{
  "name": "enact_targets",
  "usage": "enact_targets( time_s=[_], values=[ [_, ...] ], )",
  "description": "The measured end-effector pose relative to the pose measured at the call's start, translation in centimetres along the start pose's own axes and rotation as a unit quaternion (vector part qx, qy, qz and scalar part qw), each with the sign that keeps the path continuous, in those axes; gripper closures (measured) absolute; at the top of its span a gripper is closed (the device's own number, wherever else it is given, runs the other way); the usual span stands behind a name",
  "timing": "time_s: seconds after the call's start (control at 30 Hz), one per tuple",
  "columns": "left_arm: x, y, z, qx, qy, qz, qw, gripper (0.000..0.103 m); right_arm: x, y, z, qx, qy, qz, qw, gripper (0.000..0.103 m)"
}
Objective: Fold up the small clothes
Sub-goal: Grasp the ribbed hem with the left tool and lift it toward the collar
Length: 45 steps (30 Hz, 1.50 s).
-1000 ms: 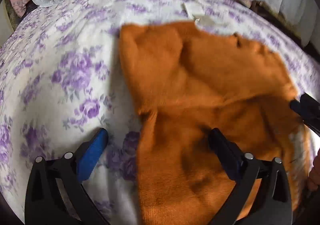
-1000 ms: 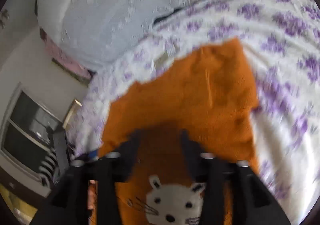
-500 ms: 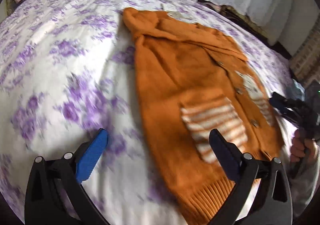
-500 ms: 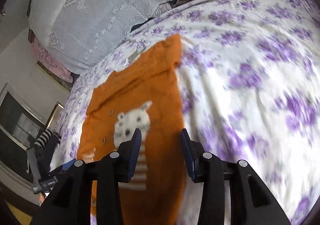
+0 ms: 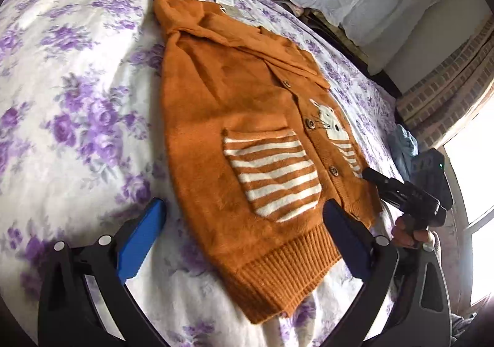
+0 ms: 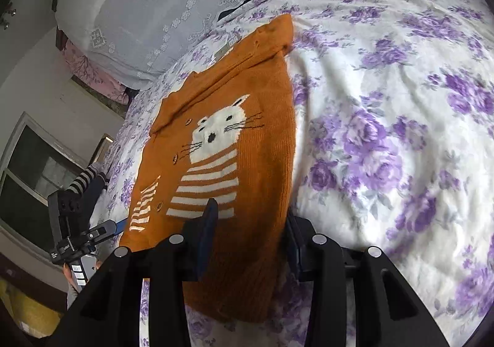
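Item: orange cardigan [image 5: 247, 137], spread face-up and buttoned on the flowered bedspread [image 5: 77, 106]; no fold made yet, sleeves and body remain.

My left gripper [image 5: 244, 235]: spread wide, empty, hem just ahead.

My right gripper [image 6: 250, 229]: jaws just closing, half-spread astride the hem's right edge; grip uncertain.

Change: garment previously showed its plain back; now front up, flat.

orange cardigan [image 6: 265, 137] flat on floral bedspread [image 6: 386, 130] | right claw [image 6: 250, 229] half-parted above hem
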<state>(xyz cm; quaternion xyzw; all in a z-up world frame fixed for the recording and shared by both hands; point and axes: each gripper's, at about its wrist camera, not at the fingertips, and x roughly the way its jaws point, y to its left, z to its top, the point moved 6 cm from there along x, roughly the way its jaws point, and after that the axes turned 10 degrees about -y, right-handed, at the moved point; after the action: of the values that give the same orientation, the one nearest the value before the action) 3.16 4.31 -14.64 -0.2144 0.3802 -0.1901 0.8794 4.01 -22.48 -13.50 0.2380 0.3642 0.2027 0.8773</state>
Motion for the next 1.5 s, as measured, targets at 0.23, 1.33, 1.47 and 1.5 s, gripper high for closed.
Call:
enact_targets(
  time_s=[0.23, 1.33, 1.47, 1.5],
  values=[
    [0.1, -1.3, -0.7, -0.006, 0.020, -0.059, 0.9981, 0.031, 0.4, -0.6, 0.5, 0.034, 0.013, 0.037, 0.999, 0.074],
    [-0.3, -1.7, 1.4, 0.028, -0.017, -0.011, 0.9994, 0.098, -2.7, 2.0, 1.7, 0.017, -0.026, 0.077, 0.997, 0.098],
    [-0.3, -1.3, 3.0, 0.030, -0.026, 0.006, 0.9992, 0.098, -2.1, 3.0, 3.5, 0.013, -0.026, 0.083, 0.996, 0.098],
    [-0.2, -1.3, 3.5, 0.032, -0.030, 0.012, 0.9990, 0.098, -1.8, 3.4, 4.2, 0.010, -0.028, 0.082, 0.996, 0.098]
  ],
)
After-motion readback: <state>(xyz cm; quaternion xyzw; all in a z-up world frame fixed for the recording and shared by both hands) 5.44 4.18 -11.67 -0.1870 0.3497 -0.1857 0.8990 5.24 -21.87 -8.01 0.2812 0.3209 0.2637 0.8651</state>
